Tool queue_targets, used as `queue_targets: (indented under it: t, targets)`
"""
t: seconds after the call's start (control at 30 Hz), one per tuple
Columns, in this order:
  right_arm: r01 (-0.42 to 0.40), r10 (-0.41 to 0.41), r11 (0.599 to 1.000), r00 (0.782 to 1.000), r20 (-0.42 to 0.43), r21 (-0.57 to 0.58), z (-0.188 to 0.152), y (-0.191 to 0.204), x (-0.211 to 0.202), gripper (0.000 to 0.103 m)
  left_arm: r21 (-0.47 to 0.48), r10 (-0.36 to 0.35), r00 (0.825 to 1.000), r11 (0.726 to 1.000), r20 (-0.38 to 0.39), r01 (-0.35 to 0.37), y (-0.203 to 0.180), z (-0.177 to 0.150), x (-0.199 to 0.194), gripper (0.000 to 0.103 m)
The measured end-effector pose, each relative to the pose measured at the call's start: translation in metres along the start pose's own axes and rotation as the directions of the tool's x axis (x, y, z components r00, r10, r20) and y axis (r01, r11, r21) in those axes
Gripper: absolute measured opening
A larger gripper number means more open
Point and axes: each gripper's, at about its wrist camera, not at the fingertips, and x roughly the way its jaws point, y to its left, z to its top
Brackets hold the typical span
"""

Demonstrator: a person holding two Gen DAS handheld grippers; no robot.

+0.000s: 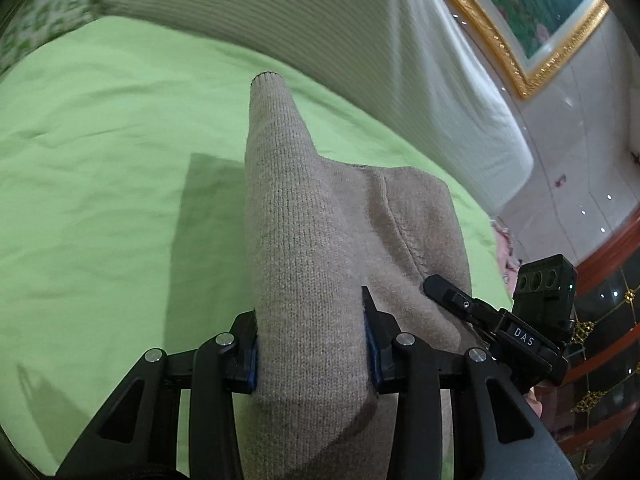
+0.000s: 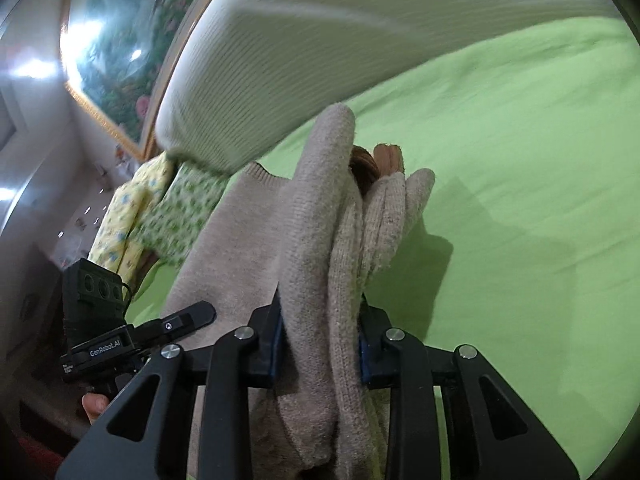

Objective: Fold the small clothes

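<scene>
Both the left gripper point(image 1: 312, 344) and right gripper point(image 2: 320, 344) have jaws clamped on the sweater point(image 1: 320, 220); lower it evenly, taut, onto the bed point(image 1: 100, 140); layers bunched on the right may slip.

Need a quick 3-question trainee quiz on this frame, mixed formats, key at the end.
1. True or false: the left gripper is shut on the beige knit sweater.
2. What colour is the bedsheet under the garment? A) white B) lime green C) blue
3. Fill in: beyond the sheet, beside the gold-framed painting, lies a ribbed white ____.

Key: 1 true; 2 B; 3 cushion. The right gripper also has its jaws clamped on bunched sweater folds.
</scene>
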Motion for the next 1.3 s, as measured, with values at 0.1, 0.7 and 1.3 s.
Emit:
queue_targets:
  t: [0.1,0.7,1.3]
  targets:
    - [-0.011,0.010,1.000,0.999,-0.036,-0.014,-0.012,0.010,0.022,0.029,-0.021,0.004,1.000,1.000,-0.001,-0.004,0.024,-0.002,-0.007,0.039]
    - [0.192,-0.192,0.981,0.981,-0.010,0.003,-0.027,0.008,0.012,0.052,-0.051,0.089,0.996,0.995,0.005,-0.089,0.049,-0.013,-0.005,0.069]
    - [0.265,-0.254,0.958,0.961,0.111,-0.105,-0.124,0.044,-0.074,0.055,0.275,0.256,0.966,0.928,0.024,-0.253,0.039,-0.120,-0.071,0.080]
